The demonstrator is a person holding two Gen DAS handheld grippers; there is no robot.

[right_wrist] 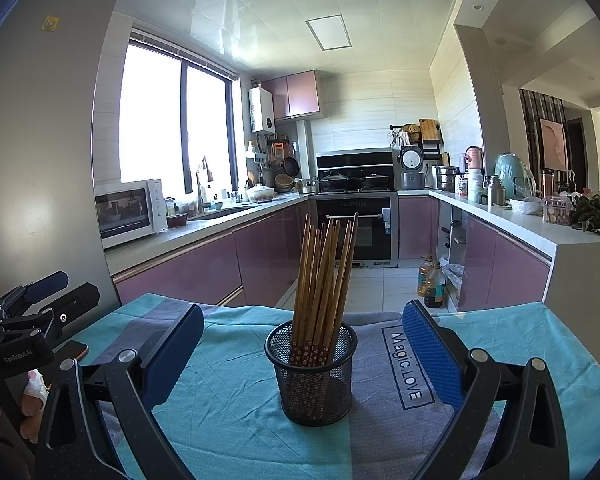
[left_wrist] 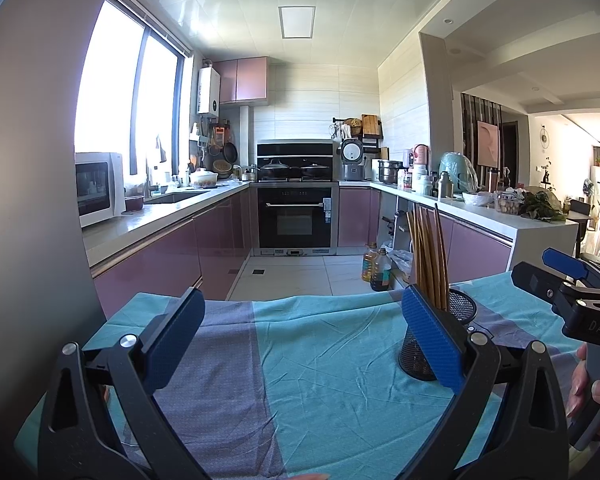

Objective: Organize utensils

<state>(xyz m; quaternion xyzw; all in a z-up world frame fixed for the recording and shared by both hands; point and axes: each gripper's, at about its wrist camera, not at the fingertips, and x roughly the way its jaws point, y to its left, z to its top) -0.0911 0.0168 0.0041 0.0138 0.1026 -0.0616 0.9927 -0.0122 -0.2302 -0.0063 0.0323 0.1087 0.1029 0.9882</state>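
A kitchen with mauve cabinets, an oven (left_wrist: pixel 294 216) at the far end and a bright window frames a counter spread with a teal and grey-violet striped cloth (left_wrist: pixel 332 360).

From the left wrist view, the left hand-held gripper (left_wrist: pixel 300 344) is spread wide with nothing between its blue pads, hovering above bare cloth. The black mesh holder (left_wrist: pixel 456 316) stands to its right, partly hidden behind the right-side finger, with the wooden chopsticks (left_wrist: pixel 428 256) rising out of it. The right hand-held gripper (left_wrist: pixel 568 276) shows at the frame's right edge, fingers parted.

From the right wrist view, the right hand-held gripper (right_wrist: pixel 302 352) is likewise released and empty, and the mesh holder (right_wrist: pixel 311 372) stands upright on the cloth, centred ahead of its fingers. The chopsticks (right_wrist: pixel 324 272) lean in a loose fan, patterned ends down. The left hand-held gripper (right_wrist: pixel 44 292) sits at the left edge; a flat dark object beside it may be a phone, though it is too clipped to be sure.

The chopsticks should be light, stiff and rather slick, apt to roll or splay; pinching one mid-shaft above the rim seems safest. The holder looks light and tippable, so it is best taken across its wall, low down.
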